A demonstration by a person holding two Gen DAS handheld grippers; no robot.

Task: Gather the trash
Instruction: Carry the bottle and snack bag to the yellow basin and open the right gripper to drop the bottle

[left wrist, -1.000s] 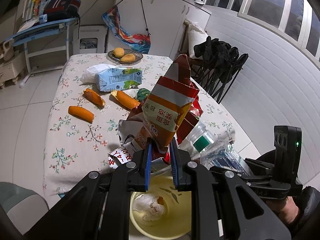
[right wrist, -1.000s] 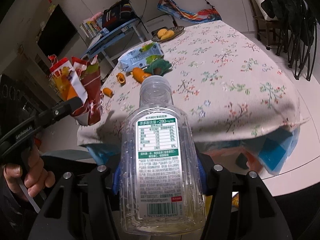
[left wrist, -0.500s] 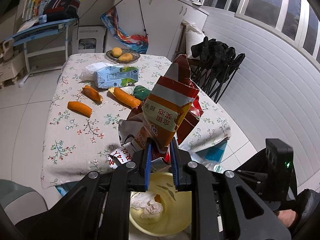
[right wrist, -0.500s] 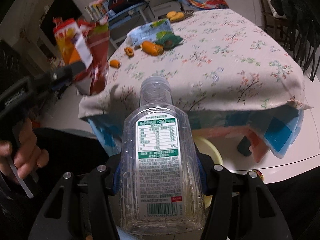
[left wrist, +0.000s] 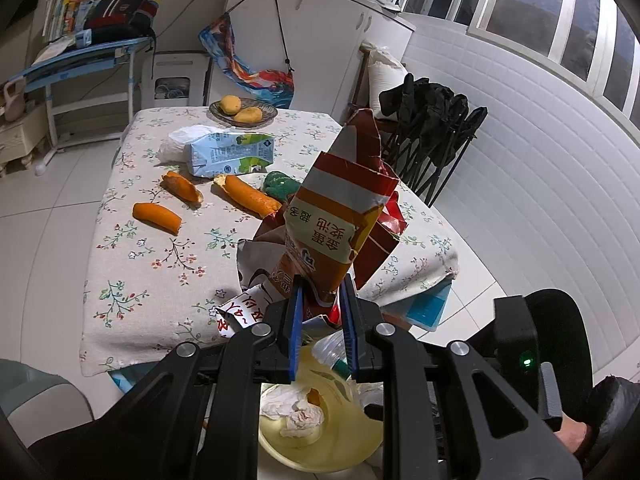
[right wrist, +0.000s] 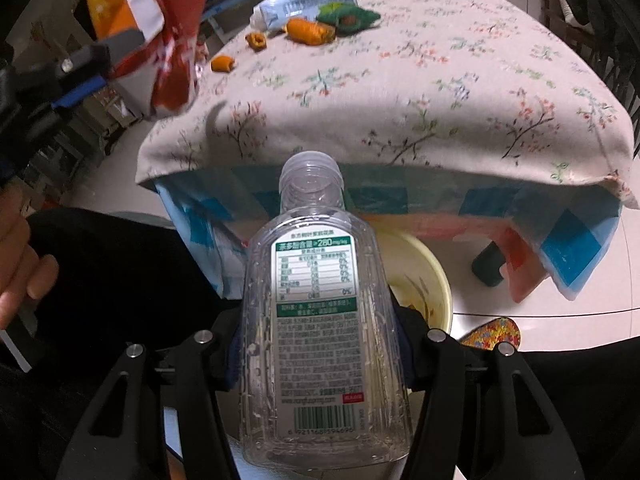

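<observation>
My left gripper [left wrist: 320, 312] is shut on a bunch of crumpled orange and red snack wrappers [left wrist: 340, 216] that stand up above the table's near edge. Under it sits a yellow bin [left wrist: 352, 444] holding crumpled tissue. My right gripper [right wrist: 320, 344] is shut on a clear, capless plastic bottle [right wrist: 316, 320], neck tilted down over the yellow bin [right wrist: 432, 280]. The bottle's neck [left wrist: 332, 350] shows just below the left fingers. In the right wrist view the wrappers [right wrist: 148, 20] hang at the upper left.
On the floral-cloth table [left wrist: 132, 264] lie three orange peels [left wrist: 157, 217], a milk carton [left wrist: 232, 154], a green wrapper [left wrist: 280, 184] and a fruit plate [left wrist: 243, 112]. Folding chairs with black clothes [left wrist: 432, 120] stand to the right. A person's hand [right wrist: 20, 272] is at left.
The right gripper has sunk and tipped downward with the bottle, bringing it over the yellow bin and under the left gripper. The left gripper and wrappers stayed nearly still.
</observation>
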